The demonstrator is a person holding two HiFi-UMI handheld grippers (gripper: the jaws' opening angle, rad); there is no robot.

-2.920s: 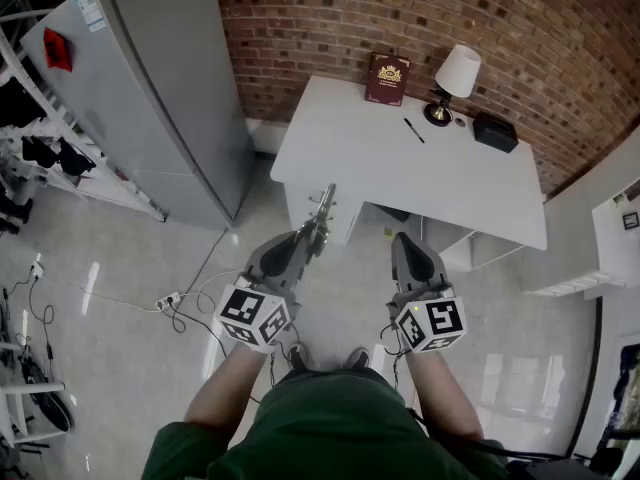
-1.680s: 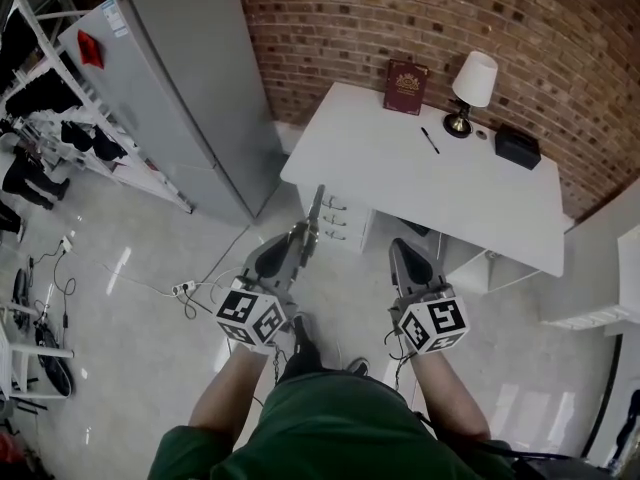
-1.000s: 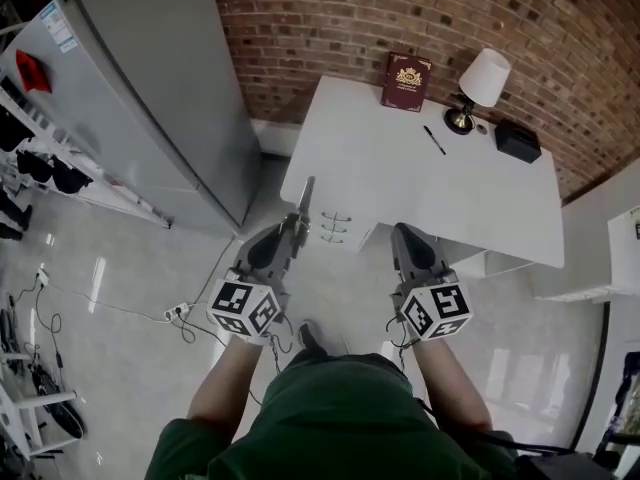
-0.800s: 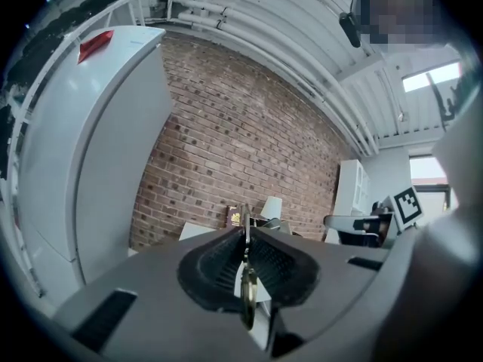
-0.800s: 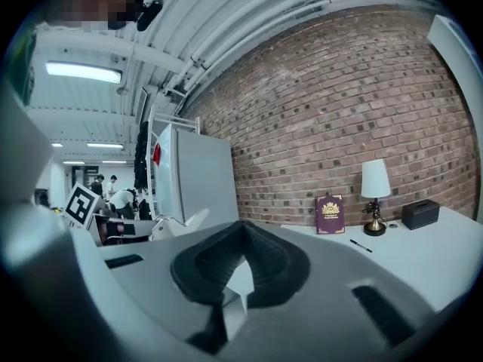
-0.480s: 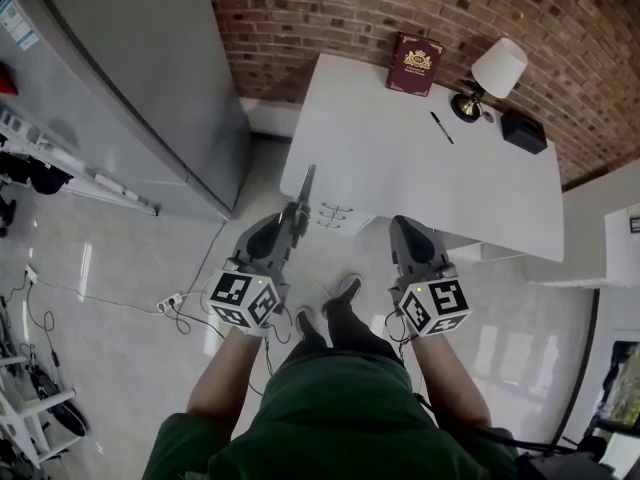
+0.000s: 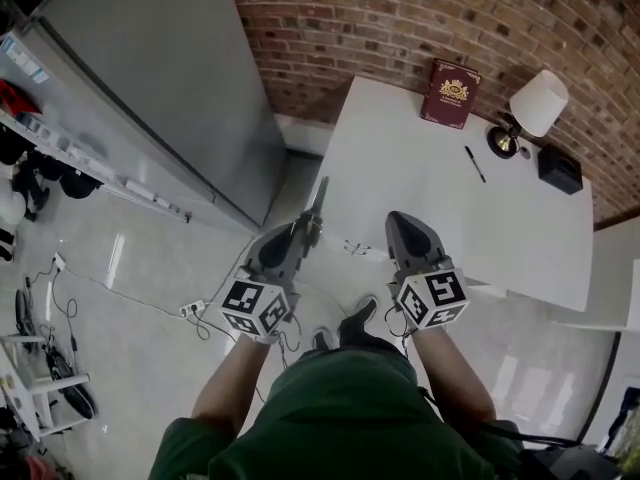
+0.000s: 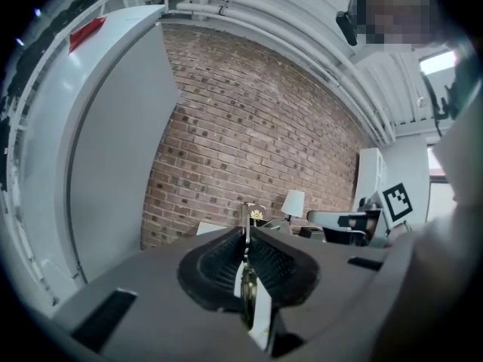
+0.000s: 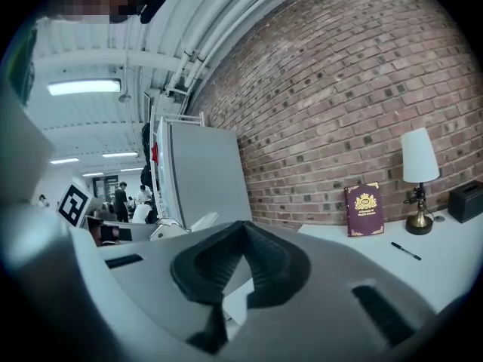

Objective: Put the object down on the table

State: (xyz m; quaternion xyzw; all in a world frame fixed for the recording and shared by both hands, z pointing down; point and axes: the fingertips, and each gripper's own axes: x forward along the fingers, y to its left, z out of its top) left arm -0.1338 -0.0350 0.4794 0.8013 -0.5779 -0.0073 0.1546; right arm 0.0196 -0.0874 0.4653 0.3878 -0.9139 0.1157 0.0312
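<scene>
Though near the table, left claw tight on metal strip, right claw closed; fridge leftward.

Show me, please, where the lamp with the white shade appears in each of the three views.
Head view: the lamp is at upper right, on the white table.
Left gripper view: the lamp is small, just right of centre.
Right gripper view: the lamp is near the right edge.
Shared landmark: the dark red book against the brick wall, left of the lamp in every view.
</scene>
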